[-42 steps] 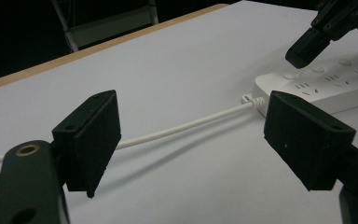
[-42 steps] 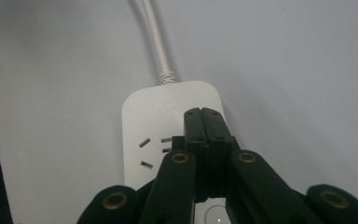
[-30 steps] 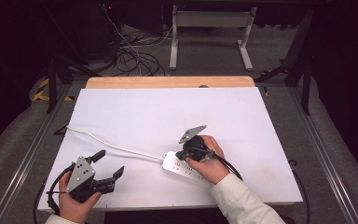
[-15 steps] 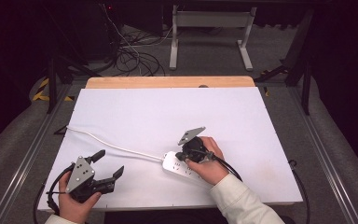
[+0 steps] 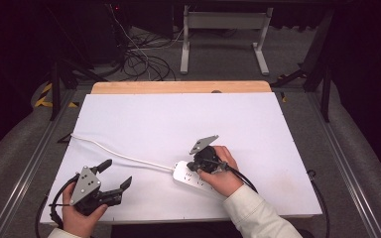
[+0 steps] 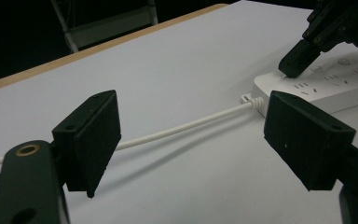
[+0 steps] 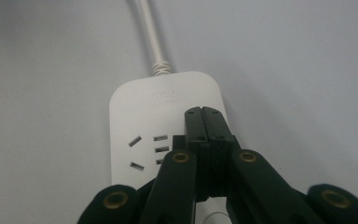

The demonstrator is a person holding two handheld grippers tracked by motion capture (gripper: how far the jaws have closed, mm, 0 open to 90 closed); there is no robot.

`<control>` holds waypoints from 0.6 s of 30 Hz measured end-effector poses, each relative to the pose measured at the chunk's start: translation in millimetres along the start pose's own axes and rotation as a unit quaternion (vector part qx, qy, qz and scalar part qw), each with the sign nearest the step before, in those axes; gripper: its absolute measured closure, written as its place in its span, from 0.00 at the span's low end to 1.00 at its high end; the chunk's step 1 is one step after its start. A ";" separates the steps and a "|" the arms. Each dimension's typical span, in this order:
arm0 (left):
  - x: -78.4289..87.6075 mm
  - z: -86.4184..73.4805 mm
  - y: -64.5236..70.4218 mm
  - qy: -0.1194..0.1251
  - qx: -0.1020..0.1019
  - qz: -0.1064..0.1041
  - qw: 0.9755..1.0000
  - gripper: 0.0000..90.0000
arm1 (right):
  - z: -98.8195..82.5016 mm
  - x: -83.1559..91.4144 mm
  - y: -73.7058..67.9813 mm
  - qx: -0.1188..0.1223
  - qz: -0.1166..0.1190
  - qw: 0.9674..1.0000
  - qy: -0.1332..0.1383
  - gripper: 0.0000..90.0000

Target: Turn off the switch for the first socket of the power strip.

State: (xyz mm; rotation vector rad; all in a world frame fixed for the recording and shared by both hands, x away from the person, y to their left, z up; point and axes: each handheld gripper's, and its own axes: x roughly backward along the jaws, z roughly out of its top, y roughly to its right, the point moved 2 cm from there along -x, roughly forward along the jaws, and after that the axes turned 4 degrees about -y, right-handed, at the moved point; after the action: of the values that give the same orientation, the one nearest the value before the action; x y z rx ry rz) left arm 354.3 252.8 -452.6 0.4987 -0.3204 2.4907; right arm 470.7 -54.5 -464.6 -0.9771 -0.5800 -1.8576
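A white power strip (image 5: 187, 177) lies on the white table top (image 5: 178, 119), near the front edge. Its white cable (image 5: 114, 153) runs off to the left edge. My right gripper (image 5: 193, 167) points down at the strip's cable end. In the right gripper view it (image 7: 205, 116) is shut with nothing between the jaws, its tips over the strip (image 7: 140, 107) beside the sockets. My left gripper (image 5: 116, 174) rests at the front left, open and empty. In the left gripper view it (image 6: 200, 140) frames the cable (image 6: 182, 128), with the strip (image 6: 345, 84) and the right gripper's tip (image 6: 298, 60) beyond.
A wooden strip (image 5: 178, 87) borders the table's far edge. Beyond it on the floor lie tangled dark cables (image 5: 144, 59) and a grey metal frame (image 5: 223, 34). Metal rails (image 5: 342, 158) run along both sides of the table.
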 end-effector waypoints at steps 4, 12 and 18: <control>-0.1 0.0 0.0 0.000 0.000 0.000 1.000 0.21 | 0.0 0.0 -0.4 -0.001 -0.002 1.000 0.000 1.00; 0.0 0.0 -0.1 -0.001 0.000 0.000 1.000 0.21 | -0.1 -0.2 -0.4 -0.002 -0.002 1.000 0.000 1.00; -0.2 0.0 0.2 0.000 0.000 0.000 1.000 0.21 | -0.4 -0.1 -0.5 -0.004 -0.002 1.000 0.000 1.00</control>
State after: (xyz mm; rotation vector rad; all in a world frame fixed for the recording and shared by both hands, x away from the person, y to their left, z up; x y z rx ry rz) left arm 354.4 252.5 -452.7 0.4998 -0.3200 2.4909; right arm 470.2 -54.5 -464.9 -0.9815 -0.5758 -1.8646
